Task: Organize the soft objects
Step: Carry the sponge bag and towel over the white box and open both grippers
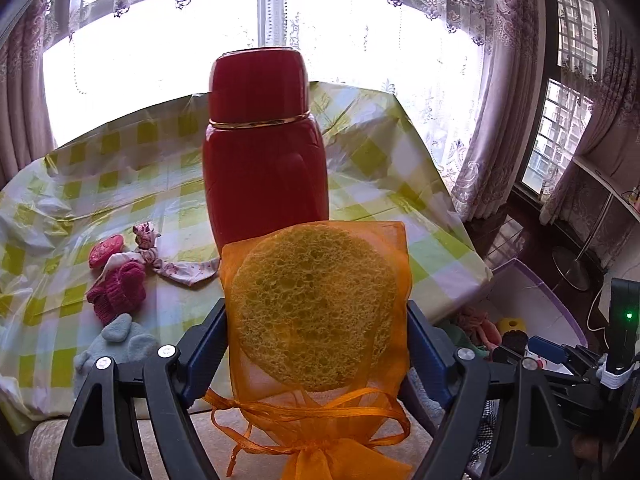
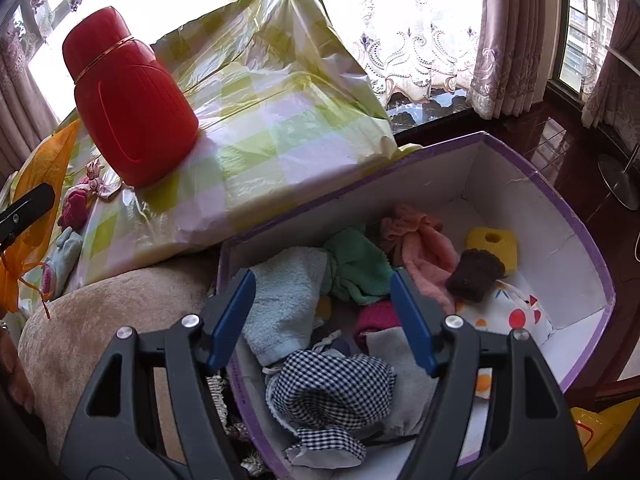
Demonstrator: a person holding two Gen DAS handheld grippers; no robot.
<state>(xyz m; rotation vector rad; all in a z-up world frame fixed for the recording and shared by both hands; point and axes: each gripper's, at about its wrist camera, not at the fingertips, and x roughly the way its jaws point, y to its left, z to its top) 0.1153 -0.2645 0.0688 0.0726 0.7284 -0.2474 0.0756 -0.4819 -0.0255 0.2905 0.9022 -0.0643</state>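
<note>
My left gripper [image 1: 317,308] is shut on an orange mesh bag [image 1: 320,420] that holds a round yellow sponge [image 1: 312,280], lifted over the table's near edge. The same bag [image 2: 40,184] shows at the left edge of the right wrist view. My right gripper [image 2: 323,280] hangs open over a purple-edged white box [image 2: 560,216], its pads touching nothing. In the box lie a black-and-white checked cloth [image 2: 332,392], a pale blue towel [image 2: 280,304], a green cloth [image 2: 356,272], a pink cloth [image 2: 420,248], a brown sponge [image 2: 474,276] and a yellow sponge [image 2: 492,240].
A tall red flask [image 1: 264,152] stands on the yellow-checked tablecloth [image 1: 380,152] right behind the bag. At the left lie a pink knitted piece [image 1: 118,290], a floral cloth [image 1: 160,260], a pink disc [image 1: 106,250] and a pale blue plush [image 1: 120,340]. A beige cushion [image 2: 100,320] lies beside the box.
</note>
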